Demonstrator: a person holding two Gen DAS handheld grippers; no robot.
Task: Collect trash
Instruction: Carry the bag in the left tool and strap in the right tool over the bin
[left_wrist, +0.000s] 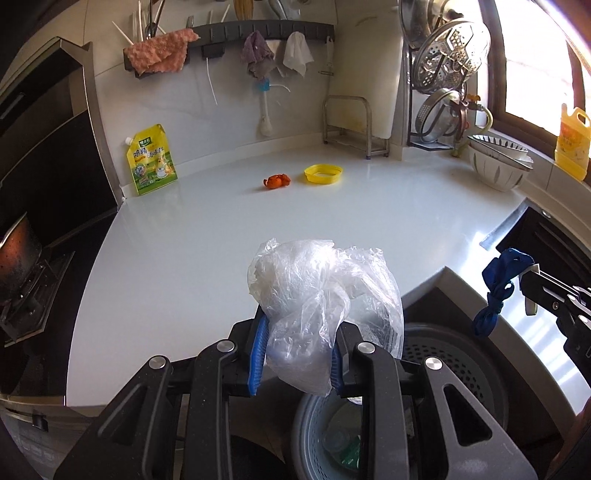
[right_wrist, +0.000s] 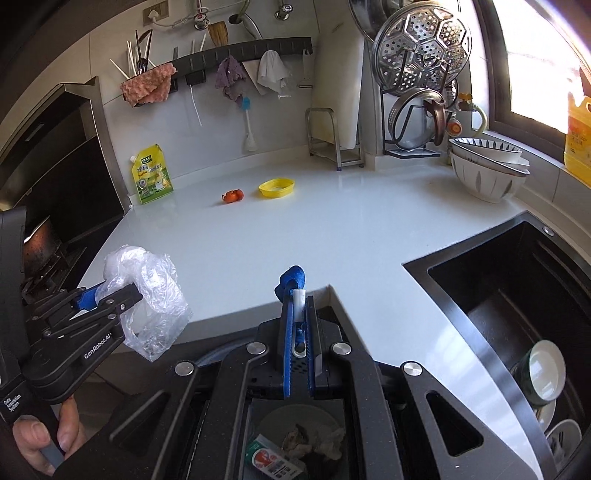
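While both claws hang past the counter edge (right_wrist: 258, 306), each carries trash above a bin.

Left gripper (left_wrist: 295, 354) clenched on a crumpled clear bag (left_wrist: 321, 295), over the perforated grey bin (left_wrist: 443, 362); right gripper (right_wrist: 297, 332) pinching a blue cloth scrap (right_wrist: 293, 278) above the black bin (right_wrist: 295, 435) (wrappers already inside). Judgement: release straight down, bag fully inside the rim, since film drifts. Orange scrap (left_wrist: 276, 181) and yellow lid (left_wrist: 323, 173) lie well apart across open counter; sink (right_wrist: 517, 295) edges the right.
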